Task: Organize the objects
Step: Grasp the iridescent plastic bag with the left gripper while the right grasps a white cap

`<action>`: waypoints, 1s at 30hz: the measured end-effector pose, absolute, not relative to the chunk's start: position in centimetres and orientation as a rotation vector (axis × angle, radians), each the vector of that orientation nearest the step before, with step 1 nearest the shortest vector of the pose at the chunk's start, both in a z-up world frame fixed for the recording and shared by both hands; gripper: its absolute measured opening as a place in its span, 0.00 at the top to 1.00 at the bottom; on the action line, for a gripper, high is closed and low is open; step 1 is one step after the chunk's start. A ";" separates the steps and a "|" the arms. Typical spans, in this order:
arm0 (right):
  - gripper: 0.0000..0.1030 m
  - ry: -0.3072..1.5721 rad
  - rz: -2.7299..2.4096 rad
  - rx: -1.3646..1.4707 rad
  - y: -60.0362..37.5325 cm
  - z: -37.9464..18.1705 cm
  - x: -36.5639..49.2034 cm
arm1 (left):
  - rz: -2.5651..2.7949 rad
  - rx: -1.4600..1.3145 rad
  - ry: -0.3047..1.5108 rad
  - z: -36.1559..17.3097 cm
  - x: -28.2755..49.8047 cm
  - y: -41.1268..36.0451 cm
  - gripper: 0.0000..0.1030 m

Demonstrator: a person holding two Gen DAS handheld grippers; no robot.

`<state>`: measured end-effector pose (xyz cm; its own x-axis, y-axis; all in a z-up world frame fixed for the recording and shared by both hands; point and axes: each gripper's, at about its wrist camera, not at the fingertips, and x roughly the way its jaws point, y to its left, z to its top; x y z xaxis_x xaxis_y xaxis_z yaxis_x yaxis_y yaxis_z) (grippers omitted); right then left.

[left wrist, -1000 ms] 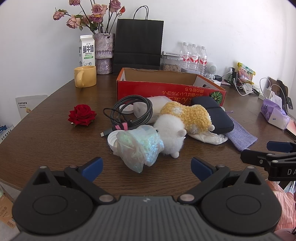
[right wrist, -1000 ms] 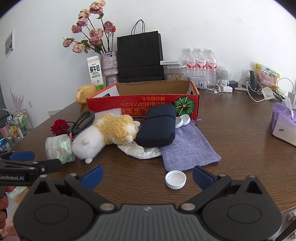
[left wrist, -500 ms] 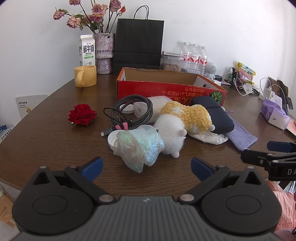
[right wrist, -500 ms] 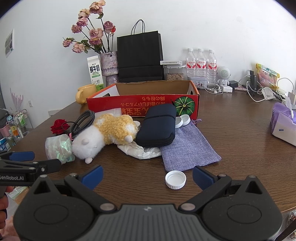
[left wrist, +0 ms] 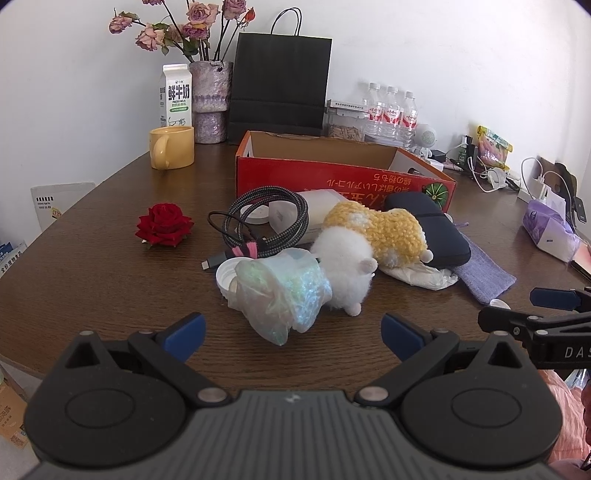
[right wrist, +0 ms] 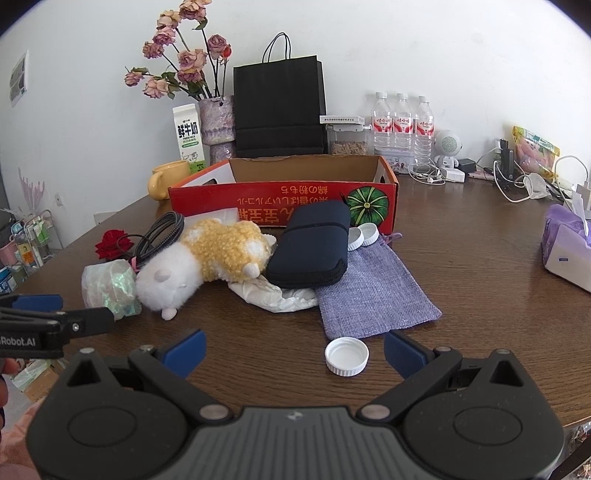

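Plush toy (left wrist: 369, 243) lies mid-frame on the brown surface (left wrist: 92, 266) touching the iridescent bag (left wrist: 284, 291), dark pouch (right wrist: 314, 251) and red box (right wrist: 280, 199) behind, my left gripper (left wrist: 291, 328) and right gripper (right wrist: 293, 349) fingers both spread, holding nothing.

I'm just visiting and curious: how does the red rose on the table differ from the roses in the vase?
The red rose is a deep red single bloom lying loose on the table; the vase roses are faded pink, several, standing upright on stems in the vase. The red one lies nearer the grippers; the others stand by the wall. Both are roses.
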<state>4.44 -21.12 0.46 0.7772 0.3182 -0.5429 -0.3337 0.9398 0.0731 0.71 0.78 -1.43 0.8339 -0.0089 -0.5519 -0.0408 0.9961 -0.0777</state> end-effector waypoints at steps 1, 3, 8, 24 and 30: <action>0.05 0.584 0.349 -0.031 -21.1 0.3 4.6 | 0.019 -0.092 0.587 -1.5 0.8 0.9 0.00; 0.12 0.582 0.338 -0.038 -21.2 0.0 4.8 | 0.027 -0.099 0.595 -1.6 1.0 1.0 0.00; 0.34 0.588 0.316 -0.052 -21.5 -0.9 6.0 | 0.044 -0.111 0.608 -1.9 1.8 1.4 0.00; 0.73 0.559 0.319 -0.009 -22.3 -1.5 6.2 | 0.090 -0.104 0.557 -1.9 3.9 1.4 0.00; 0.73 0.545 0.333 -0.002 -22.3 -1.2 6.0 | 0.060 -0.136 0.543 -1.7 3.9 1.8 0.32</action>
<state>6.04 -22.34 -1.22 0.8030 0.3099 -0.5090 -0.3112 0.9465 0.0853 3.92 1.81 -1.70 0.8545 0.0211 -0.5190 -0.0931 0.9892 -0.1132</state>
